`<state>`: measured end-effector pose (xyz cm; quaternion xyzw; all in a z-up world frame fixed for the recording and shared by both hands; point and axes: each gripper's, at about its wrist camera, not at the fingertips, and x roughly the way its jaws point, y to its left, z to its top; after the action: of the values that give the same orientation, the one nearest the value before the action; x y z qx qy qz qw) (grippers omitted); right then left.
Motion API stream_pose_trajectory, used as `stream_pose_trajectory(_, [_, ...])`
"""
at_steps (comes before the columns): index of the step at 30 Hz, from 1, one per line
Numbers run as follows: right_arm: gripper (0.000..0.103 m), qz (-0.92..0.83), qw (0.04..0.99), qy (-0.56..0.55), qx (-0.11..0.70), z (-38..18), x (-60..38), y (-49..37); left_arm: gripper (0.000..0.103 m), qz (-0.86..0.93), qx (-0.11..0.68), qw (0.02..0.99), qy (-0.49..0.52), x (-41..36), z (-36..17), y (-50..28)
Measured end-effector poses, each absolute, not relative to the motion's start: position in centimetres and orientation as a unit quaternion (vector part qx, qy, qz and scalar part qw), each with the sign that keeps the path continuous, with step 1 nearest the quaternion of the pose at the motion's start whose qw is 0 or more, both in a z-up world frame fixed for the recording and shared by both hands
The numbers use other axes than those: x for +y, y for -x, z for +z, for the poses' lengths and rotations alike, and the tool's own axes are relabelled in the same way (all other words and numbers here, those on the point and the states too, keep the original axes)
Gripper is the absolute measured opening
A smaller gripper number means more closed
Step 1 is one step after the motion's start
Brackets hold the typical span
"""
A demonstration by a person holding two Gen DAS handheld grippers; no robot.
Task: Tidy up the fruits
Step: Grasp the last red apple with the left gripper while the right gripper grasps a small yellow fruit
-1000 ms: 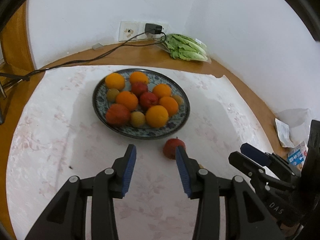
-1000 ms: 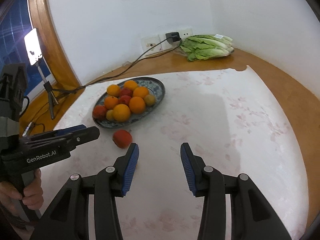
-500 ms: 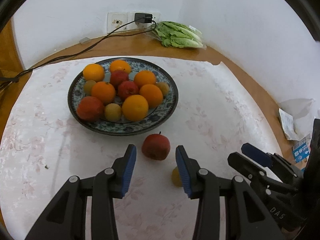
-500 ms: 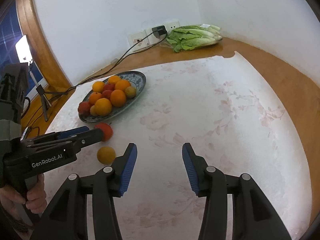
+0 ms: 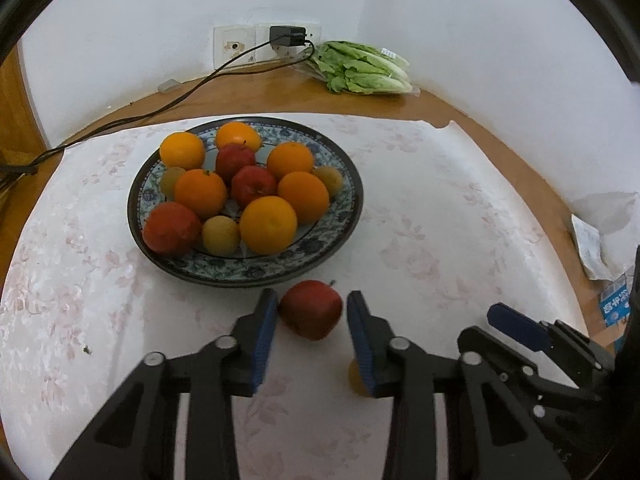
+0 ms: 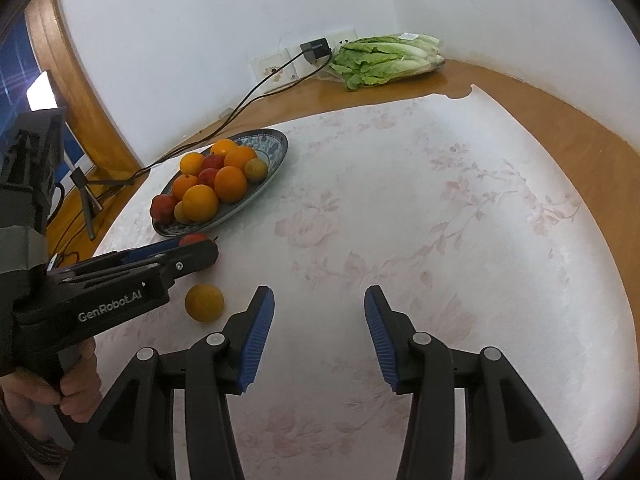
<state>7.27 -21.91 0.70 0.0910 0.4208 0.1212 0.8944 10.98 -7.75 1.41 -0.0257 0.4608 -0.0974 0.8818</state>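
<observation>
A patterned plate holds several oranges, red apples and small yellow fruits. Just in front of it, a red apple lies on the cloth between the fingers of my left gripper. The jaws are closing, with a thin gap still showing at the right pad. A small orange fruit lies nearer, half hidden behind the left gripper's right finger. My right gripper stands open over bare cloth to the right of that fruit, with nothing in it.
A bag of lettuce lies in the far corner by a wall socket and a plugged-in charger, whose cable runs left. Papers and a small box sit at the right edge. A lamp on a tripod stands far left.
My left gripper moved forward and down until the apple sits between its fingers, and its jaws narrowed. The right gripper sank slightly; the small orange fruit came into its view.
</observation>
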Motion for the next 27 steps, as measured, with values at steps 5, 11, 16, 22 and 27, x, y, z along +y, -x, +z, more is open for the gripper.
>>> stream_pose_trajectory(5, [0.048,0.121,0.894,-0.089,0.421,0.8,-21.6,-7.2,0.035,-0.104,0.464,0.879,0.039,-7.2,1.5,-11.0])
stream_pose_trajectory(11, [0.048,0.131,0.895,-0.083,0.419,1.3,-20.5,-6.9,0.035,-0.099,0.455,0.884,0.045,-5.8,2.4,-9.6])
stream_pose_trajectory(16, [0.048,0.144,0.894,-0.075,0.417,1.8,-19.2,-6.4,0.035,-0.074,0.454,0.887,0.042,-3.9,3.0,-8.5])
stream_pose_trajectory(22, [0.048,0.161,0.890,-0.060,0.423,1.7,-17.3,-6.1,0.035,-0.053,0.457,0.886,0.062,-1.4,2.7,-7.7])
stream_pose_trajectory(27, [0.048,0.169,0.885,-0.048,0.431,1.3,-15.9,-6.2,0.035,-0.043,0.457,0.886,0.067,-0.1,2.5,-7.3])
